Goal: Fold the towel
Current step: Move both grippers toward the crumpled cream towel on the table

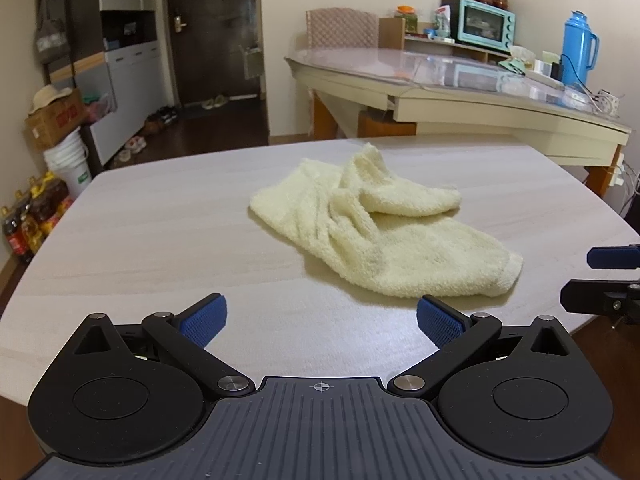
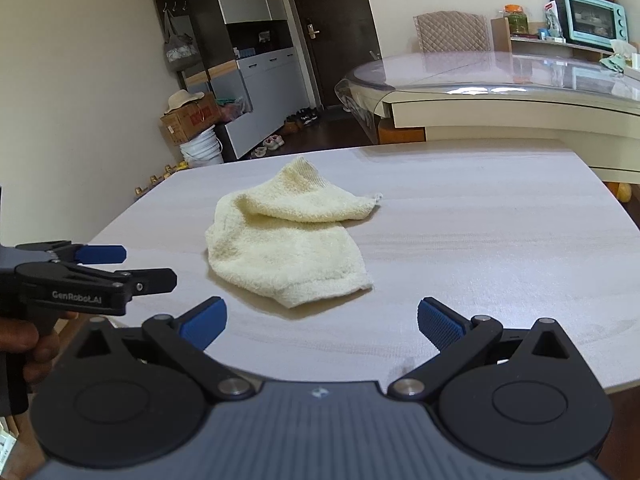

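Observation:
A pale yellow towel (image 1: 372,226) lies crumpled in a loose heap on the light wood table (image 1: 160,240). In the right wrist view the same towel (image 2: 288,244) shows a hemmed corner nearest me. My left gripper (image 1: 322,320) is open, a short way in front of the towel's near edge, holding nothing. My right gripper (image 2: 322,320) is open too, just short of the towel's near corner. The left gripper (image 2: 136,268) shows at the left of the right wrist view, held by a hand (image 2: 36,344). The right gripper (image 1: 592,276) enters at the right edge of the left wrist view.
Behind the table stands a larger glass-topped table (image 1: 460,80) with a teal toaster oven (image 1: 486,26) and a blue thermos (image 1: 578,46). To the left on the floor are a cardboard box (image 1: 54,120), a white bucket (image 1: 68,160) and bottles (image 1: 32,216).

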The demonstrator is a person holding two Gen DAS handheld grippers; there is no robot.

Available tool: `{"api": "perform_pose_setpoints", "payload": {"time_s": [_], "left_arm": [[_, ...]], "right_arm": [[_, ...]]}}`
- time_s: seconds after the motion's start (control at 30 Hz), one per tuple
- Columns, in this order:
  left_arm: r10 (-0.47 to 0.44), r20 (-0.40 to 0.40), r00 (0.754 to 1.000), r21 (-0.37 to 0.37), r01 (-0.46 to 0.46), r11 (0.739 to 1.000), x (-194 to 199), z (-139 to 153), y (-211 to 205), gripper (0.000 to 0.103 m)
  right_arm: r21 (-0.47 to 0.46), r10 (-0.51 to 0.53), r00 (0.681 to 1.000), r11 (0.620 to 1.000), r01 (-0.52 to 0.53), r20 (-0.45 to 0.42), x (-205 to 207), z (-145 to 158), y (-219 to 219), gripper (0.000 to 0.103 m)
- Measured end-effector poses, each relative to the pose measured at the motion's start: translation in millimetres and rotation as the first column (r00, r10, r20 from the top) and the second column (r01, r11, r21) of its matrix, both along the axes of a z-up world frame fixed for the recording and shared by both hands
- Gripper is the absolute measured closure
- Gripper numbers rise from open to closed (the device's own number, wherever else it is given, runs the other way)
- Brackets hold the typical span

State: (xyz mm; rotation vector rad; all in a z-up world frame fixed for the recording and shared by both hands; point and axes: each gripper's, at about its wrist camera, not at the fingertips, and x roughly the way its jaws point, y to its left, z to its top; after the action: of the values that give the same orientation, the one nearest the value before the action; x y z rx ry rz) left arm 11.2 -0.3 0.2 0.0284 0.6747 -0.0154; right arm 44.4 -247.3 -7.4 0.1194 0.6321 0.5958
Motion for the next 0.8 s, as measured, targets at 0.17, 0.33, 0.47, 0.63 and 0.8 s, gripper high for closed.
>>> {"api": "perform_pose_setpoints", "payload": {"time_s": [0.17, 0.33, 0.47, 0.63, 0.8], "left_arm": [[-0.004, -0.005, 1.000, -0.005, 0.004, 1.000, 9.1, -2.0, 6.3, 0.000], [-0.005, -0.018, 1.000, -0.006, 0.004, 1.000, 18.5, -5.0, 9.5, 0.000], [-0.005, -0.021, 1.000, -0.005, 0.005, 1.000, 24.7, -5.8, 10.7, 0.000], [-0.005, -0.020, 1.000, -0.006, 0.005, 1.000, 30.1, -5.1, 12.5, 0.000], [-0.003, -0.024, 1.000, -0.010, 0.003, 1.000, 36.1, -8.5, 16.8, 0.000]], "right_arm": [[-0.002, 0.000, 1.000, 1.000, 0.000, 0.011, 14.9, 2.0, 6.0, 0.000], [-0.025, 0.014, 1.000, 1.000, -0.014, 0.017, 29.4, 5.7, 13.7, 0.000], [-0.036, 0.020, 1.000, 0.999, -0.020, 0.017, 43.2, 7.1, 19.8, 0.000], [-0.035, 0.007, 1.000, 0.999, -0.006, 0.020, 54.7, 7.8, 23.5, 0.000], [-0.041, 0.014, 1.000, 0.999, -0.014, 0.004, 66.4, 6.2, 26.9, 0.000]]}}
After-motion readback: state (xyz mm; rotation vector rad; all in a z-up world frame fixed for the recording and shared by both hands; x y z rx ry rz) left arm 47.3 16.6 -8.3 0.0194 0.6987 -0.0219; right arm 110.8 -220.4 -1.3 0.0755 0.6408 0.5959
